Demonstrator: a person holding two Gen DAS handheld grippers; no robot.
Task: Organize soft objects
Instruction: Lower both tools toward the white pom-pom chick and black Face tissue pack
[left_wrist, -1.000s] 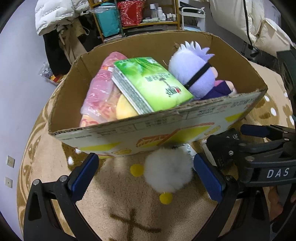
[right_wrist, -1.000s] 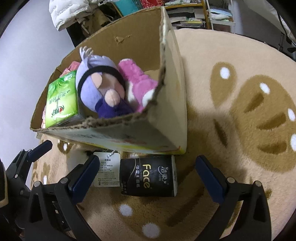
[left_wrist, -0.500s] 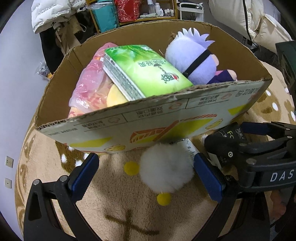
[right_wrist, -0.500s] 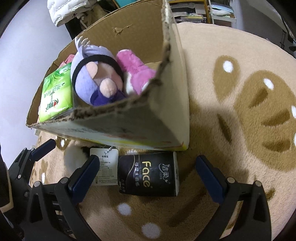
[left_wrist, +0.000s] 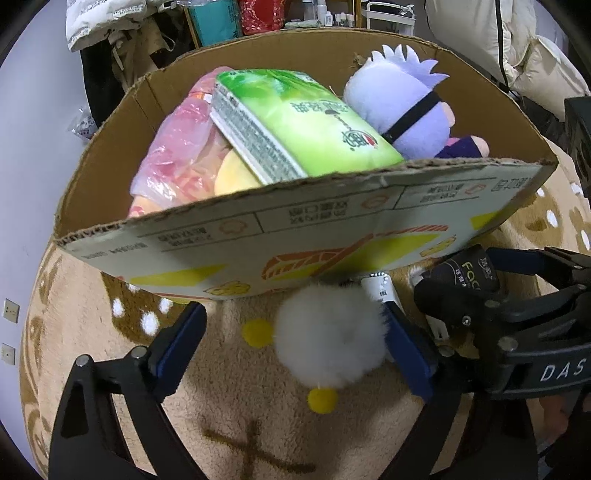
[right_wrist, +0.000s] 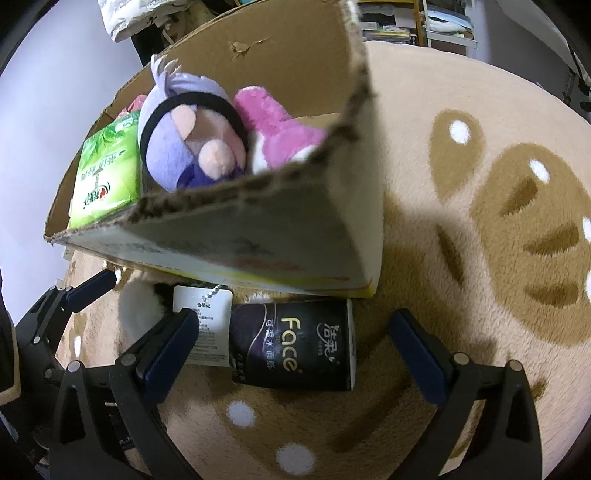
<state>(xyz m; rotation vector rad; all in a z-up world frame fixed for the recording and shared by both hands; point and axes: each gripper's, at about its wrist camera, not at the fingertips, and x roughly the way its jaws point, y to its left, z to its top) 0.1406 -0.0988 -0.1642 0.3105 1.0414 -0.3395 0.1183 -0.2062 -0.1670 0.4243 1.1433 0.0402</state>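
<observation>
Box (left_wrist: 258, 251) already holding green tissue pack (left_wrist: 306, 122), purple plush (left_wrist: 402, 107) & pink plush (right_wrist: 280, 133). Left gripper (left_wrist: 295, 339) fingers closing round white pom-pom (left_wrist: 328, 339) on rug, not yet clamping; right gripper (right_wrist: 291, 336) fingers gaping over black tissue pack (right_wrist: 295, 343) beside box, both still going in

Left gripper (left_wrist: 293, 341): black angular frame, two arms with triangular cut-outs, round silver screws at the joints, dark blue rectangular pads (left_wrist: 177, 341) on the fingers.
Right gripper (right_wrist: 291, 354): same build; white letters "DAS" on its black side, seen from the left wrist.
</observation>
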